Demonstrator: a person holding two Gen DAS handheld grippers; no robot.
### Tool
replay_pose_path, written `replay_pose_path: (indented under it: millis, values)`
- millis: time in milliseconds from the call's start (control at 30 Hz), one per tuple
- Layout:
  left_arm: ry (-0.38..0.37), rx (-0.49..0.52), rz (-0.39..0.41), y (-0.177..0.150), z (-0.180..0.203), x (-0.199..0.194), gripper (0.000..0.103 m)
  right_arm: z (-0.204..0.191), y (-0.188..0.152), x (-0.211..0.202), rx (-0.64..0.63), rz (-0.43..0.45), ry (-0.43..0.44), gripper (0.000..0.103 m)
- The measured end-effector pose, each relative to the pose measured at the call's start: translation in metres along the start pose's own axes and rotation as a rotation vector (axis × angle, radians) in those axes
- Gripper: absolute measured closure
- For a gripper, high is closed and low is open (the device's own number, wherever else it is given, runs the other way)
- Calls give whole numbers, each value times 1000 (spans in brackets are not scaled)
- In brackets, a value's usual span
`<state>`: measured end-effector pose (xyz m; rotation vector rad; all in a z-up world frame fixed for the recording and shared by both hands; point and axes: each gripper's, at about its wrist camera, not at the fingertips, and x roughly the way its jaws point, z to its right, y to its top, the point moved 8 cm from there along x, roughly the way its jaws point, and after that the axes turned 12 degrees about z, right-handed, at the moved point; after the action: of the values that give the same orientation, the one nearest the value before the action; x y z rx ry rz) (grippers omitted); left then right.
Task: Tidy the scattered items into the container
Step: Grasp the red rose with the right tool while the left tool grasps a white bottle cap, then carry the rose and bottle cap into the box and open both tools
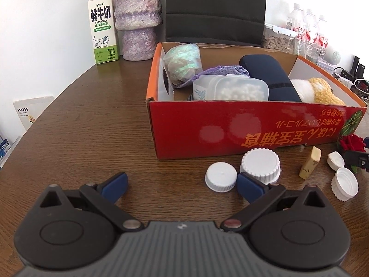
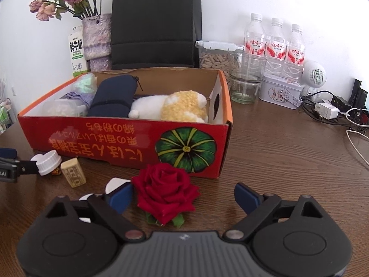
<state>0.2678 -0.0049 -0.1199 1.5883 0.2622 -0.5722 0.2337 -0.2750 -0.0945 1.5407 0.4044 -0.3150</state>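
**A:** Left wrist view, please.

**B:** My left tongs (image 1: pixel 182 185) stand spread wide over the brown counter (image 1: pixel 80 138), nothing between the pads. Right pad sits just beside a small white cap (image 1: pixel 221 177) and a larger ribbed white cap (image 1: pixel 260 165). Further right: a pale stamp block (image 1: pixel 310 162) standing tilted, two more white caps (image 1: pixel 335 160) (image 1: pixel 344 184), and the edge of a red rose (image 1: pixel 351 143). All lie on the counter in front of the red box (image 1: pixel 230 133). Inside the box: a bagged green bundle (image 1: pixel 183 60), a purple knit pouch (image 1: pixel 221 71), a clear tub of white pellets (image 1: pixel 230 88), a navy case (image 1: pixel 267 78), a yellow-and-white plush (image 1: pixel 316 91).

**A:** Behind it?

**B:** Milk carton (image 1: pixel 103 27), purple vase (image 1: pixel 137 18), black bag (image 1: pixel 215 9).

**A:** Right wrist view.

**B:** My right tongs (image 2: pixel 183 196) are spread, not gripping. The rose (image 2: pixel 165 191) lies on the counter between the pads, touching or nearly touching the left one and well clear of the right. The box (image 2: pixel 115 143) stands just behind it, holding the same plush (image 2: pixel 175 106) and navy case (image 2: pixel 113 99). At left, the stamp block (image 2: pixel 74 172) and a white cap (image 2: pixel 49 162) sit outside the box. Water bottles (image 2: pixel 274 41), a glass (image 2: pixel 246 78) and a tin (image 2: pixel 280 92) line the back.
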Motion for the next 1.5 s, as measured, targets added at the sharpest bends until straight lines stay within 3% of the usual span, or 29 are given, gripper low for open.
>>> replay_pose_path:
  millis: [67, 300, 400, 467, 567, 633, 733, 1233, 1500]
  values:
    - [-4, 0, 6, 1, 1, -1, 5, -2, 1, 1, -4, 4, 0, 23]
    - [-23, 16, 30, 2, 10, -3, 24, -5, -1, 1, -6, 4, 7, 27]
    - [-33, 21, 40, 3, 13, -4, 32, -5, -1, 1, 1, 8, 9, 38]
    - [-41, 25, 44, 3, 16, -4, 37, -7, -3, 2, -2, 2, 11, 39]
    - [-59, 32, 49, 2, 18, -7, 48, -8, -4, 2, -11, -1, 13, 40]
    - [-67, 37, 53, 3, 20, -8, 64, -9, -4, 1, -10, 0, 13, 43]
    - [-84, 45, 56, 2, 23, -10, 74, -9, -4, 0, -10, 2, 12, 43]
    - [-96, 44, 69, 2, 25, -13, 74, -15, -5, -5, -38, 22, 31, 60]
    - [-82, 33, 96, 3, 23, -23, 74, -17, -5, -11, -42, 37, 34, 63]
